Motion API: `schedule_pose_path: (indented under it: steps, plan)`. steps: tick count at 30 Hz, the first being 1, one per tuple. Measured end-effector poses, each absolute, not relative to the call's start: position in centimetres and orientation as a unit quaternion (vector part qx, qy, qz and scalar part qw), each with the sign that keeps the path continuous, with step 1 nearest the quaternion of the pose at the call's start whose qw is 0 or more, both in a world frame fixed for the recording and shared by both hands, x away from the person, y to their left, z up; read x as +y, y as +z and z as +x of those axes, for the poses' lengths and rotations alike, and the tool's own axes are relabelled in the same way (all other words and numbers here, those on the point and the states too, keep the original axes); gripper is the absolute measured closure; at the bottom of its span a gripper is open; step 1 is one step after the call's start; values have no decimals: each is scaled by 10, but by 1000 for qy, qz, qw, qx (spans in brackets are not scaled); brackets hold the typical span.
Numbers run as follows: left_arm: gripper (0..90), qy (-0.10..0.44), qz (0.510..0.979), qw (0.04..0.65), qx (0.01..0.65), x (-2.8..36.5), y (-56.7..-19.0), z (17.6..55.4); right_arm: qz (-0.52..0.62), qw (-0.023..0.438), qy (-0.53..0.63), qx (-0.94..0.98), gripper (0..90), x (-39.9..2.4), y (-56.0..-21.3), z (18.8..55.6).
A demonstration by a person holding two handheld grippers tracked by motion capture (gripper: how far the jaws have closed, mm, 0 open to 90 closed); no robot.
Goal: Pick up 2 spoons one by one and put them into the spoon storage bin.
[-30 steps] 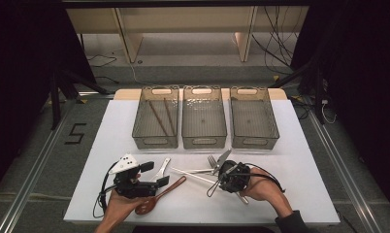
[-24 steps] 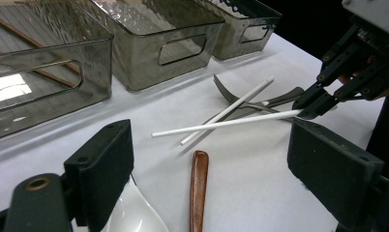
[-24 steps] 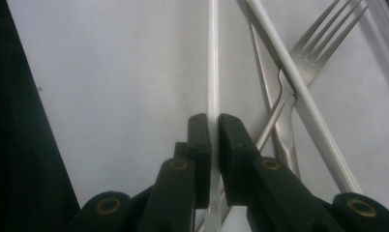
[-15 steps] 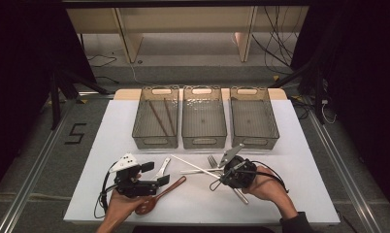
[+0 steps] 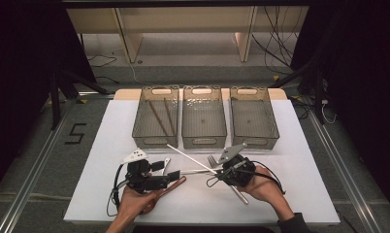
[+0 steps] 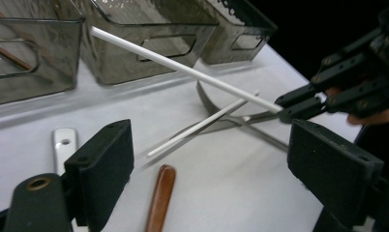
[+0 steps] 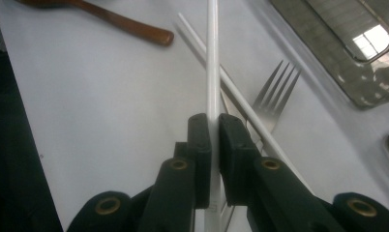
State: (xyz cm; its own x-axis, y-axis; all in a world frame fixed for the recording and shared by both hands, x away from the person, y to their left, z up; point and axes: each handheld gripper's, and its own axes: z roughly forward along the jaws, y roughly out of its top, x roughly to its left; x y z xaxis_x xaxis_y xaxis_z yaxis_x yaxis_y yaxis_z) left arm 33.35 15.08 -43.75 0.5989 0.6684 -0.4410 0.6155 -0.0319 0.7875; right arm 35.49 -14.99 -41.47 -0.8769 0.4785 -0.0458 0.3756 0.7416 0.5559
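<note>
Right fingers [image 7: 213,137] clamp white chopstick [image 7: 212,63] (raised); left fingers [image 6: 221,166] gape over bare table [image 6: 231,193].

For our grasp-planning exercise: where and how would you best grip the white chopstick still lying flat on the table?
Probably the free end of the flat white chopstick nearest the open left gripper. Come from above, jaws across its thin shaft; its far end passes under the raised chopstick that the right gripper holds, beside the fork.
</note>
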Motion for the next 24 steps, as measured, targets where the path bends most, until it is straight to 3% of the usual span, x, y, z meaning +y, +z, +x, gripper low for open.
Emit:
schedule_pose_path:
  steps: [5, 18, 24]
  plan:
    - [168, -27, 685, 551, 476, 145, -440, 348, 224, 103, 292, 924, 845, -145, -412, 352]
    - [192, -54, 662, 566, 488, 124, -435, 364, 219, 130, 331, 909, 844, -134, -406, 346]
    - [246, -58, 661, 565, 490, 108, -432, 365, 218, 136, 340, 905, 844, -134, -405, 345]
